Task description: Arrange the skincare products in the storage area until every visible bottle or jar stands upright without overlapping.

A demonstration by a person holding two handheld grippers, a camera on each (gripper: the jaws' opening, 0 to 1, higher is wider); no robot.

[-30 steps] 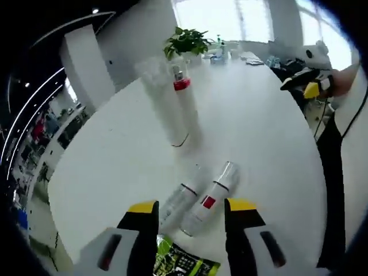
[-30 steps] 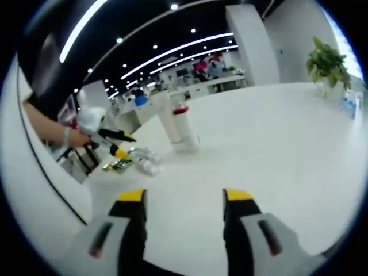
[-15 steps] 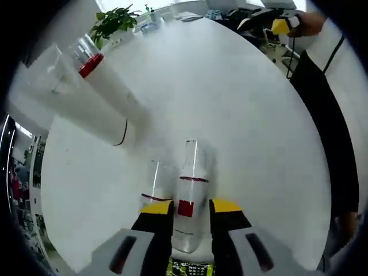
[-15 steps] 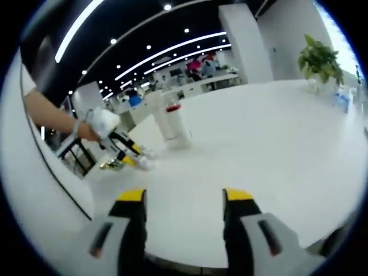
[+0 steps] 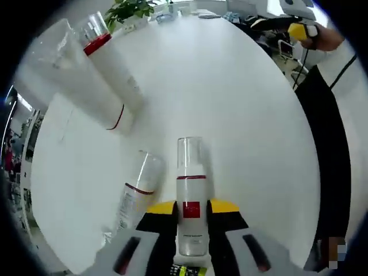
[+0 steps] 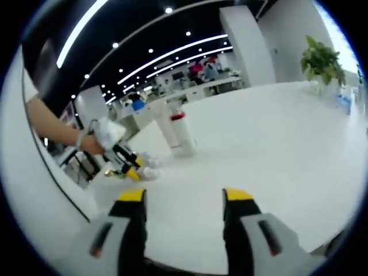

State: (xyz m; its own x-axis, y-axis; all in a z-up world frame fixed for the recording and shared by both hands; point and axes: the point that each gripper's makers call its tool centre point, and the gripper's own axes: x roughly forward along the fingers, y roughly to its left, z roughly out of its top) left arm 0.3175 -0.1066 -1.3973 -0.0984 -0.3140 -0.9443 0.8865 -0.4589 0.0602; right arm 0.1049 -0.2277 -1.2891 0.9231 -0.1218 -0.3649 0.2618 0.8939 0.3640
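Left gripper view: round white table (image 5: 247, 115), skincare stuff on it
Held bottle: clear-capped white bottle (image 5: 190, 195) with red square label, lying flat, pinched between yellow-tipped jaws of left gripper (image 5: 190, 208), jaws closed snug on its body
Second bottle: similar lying bottle (image 5: 135, 192) just beside it, on its side, apart from the held one
Standing pair: tall white tube (image 5: 112, 69) with red cap band, plus paler tall tube (image 5: 63, 75) right against it, both upright near the far table edge
Green packet: bit of green packet (image 5: 187, 270) under the jaws
Background: potted plant (image 5: 129, 8) at the far edge
Right gripper view: right gripper (image 6: 183, 198) spread wide, nothing between jaws, hovering over bare table; hand (image 6: 100, 135) at the near-left edge
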